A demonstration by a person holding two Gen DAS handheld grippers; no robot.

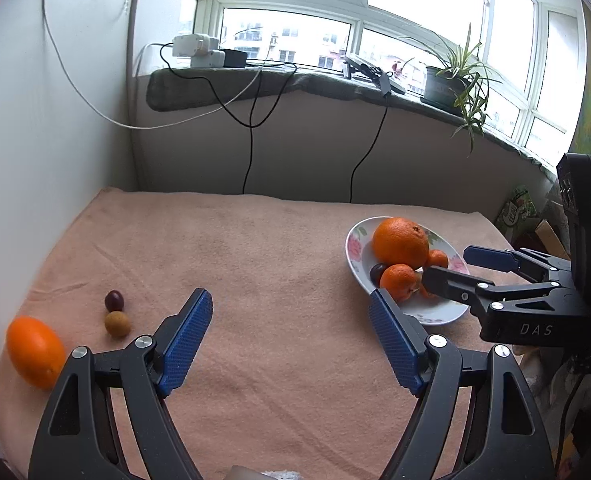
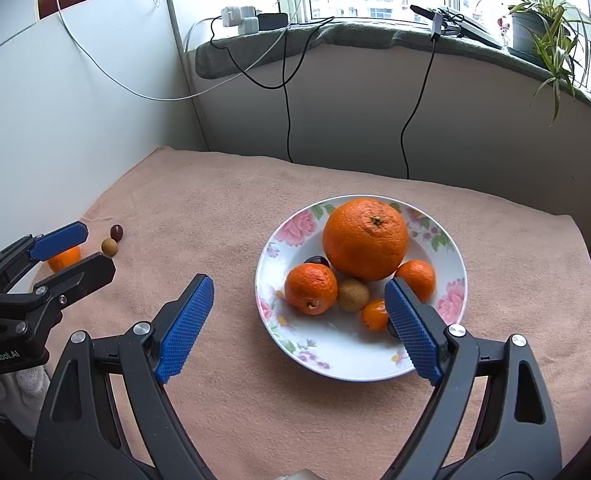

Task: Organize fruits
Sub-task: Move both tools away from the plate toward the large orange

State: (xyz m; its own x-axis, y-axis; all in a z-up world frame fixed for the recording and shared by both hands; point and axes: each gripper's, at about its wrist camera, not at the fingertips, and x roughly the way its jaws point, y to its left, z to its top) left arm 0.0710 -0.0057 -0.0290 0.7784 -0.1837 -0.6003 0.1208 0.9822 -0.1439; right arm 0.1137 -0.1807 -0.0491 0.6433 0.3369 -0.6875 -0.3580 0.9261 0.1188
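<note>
Peach towel (image 1: 279, 248) below window sill (image 1: 255, 80)

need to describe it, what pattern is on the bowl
White bowl with pink flowers and green leaves; clearest in the right wrist view.

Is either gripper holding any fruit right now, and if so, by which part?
Nothing is held. The left gripper and the right gripper are both open and empty.

Home: potted plant (image 2: 543, 28) on windowsill (image 2: 355, 36), towel-covered table (image 2: 223, 208)
</note>
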